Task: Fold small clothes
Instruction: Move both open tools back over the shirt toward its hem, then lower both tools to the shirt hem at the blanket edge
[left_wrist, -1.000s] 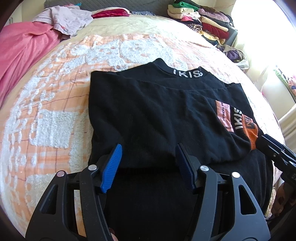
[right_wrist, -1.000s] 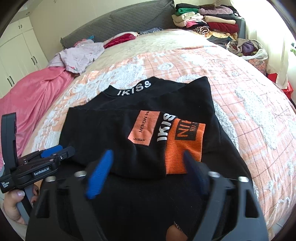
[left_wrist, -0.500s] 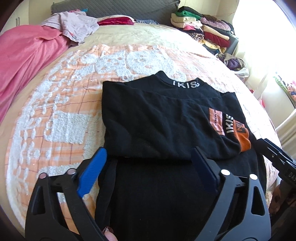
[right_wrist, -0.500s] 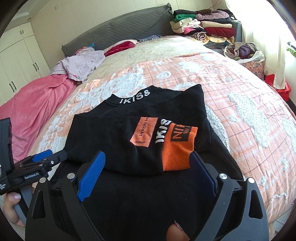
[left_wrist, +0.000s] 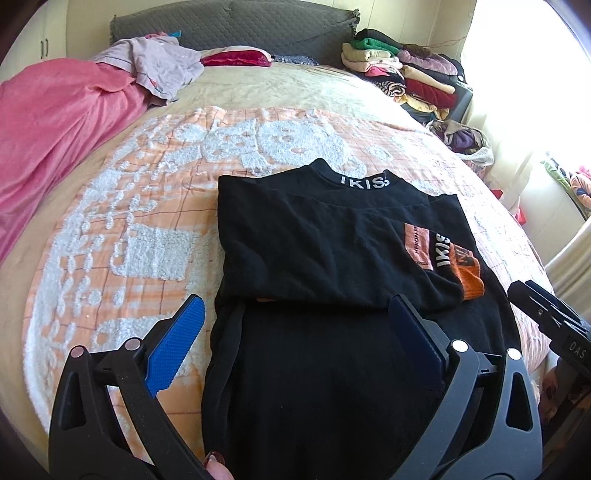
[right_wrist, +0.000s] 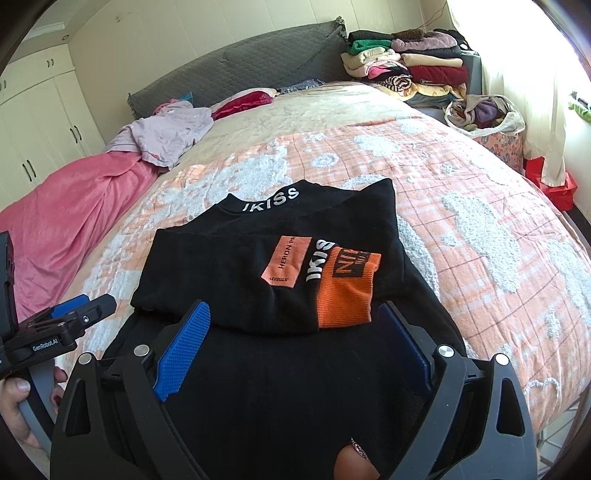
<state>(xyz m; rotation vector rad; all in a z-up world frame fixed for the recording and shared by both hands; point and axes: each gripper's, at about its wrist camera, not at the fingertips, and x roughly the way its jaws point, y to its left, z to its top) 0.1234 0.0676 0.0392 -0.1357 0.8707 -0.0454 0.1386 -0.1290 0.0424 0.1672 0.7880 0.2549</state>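
Note:
A black sweater (left_wrist: 317, 251) with a white "IKISS" collar and orange sleeve cuff (right_wrist: 345, 291) lies flat on the bed, its sleeves folded across the body. It also shows in the right wrist view (right_wrist: 236, 266). My left gripper (left_wrist: 295, 325) is open and empty, hovering above the sweater's lower left part. My right gripper (right_wrist: 293, 332) is open and empty above the lower right part, just below the folded sleeve. Each gripper shows at the edge of the other's view.
The bed has an orange-and-white bedspread (left_wrist: 147, 221). A pink blanket (left_wrist: 55, 122) and crumpled lilac clothes (left_wrist: 162, 66) lie at the far left. A stack of folded clothes (right_wrist: 406, 62) and a bag of clothes (right_wrist: 484, 112) stand at the back right.
Both grippers have opened wider and drawn back toward the sweater's lower hem. The sweater lies unchanged.

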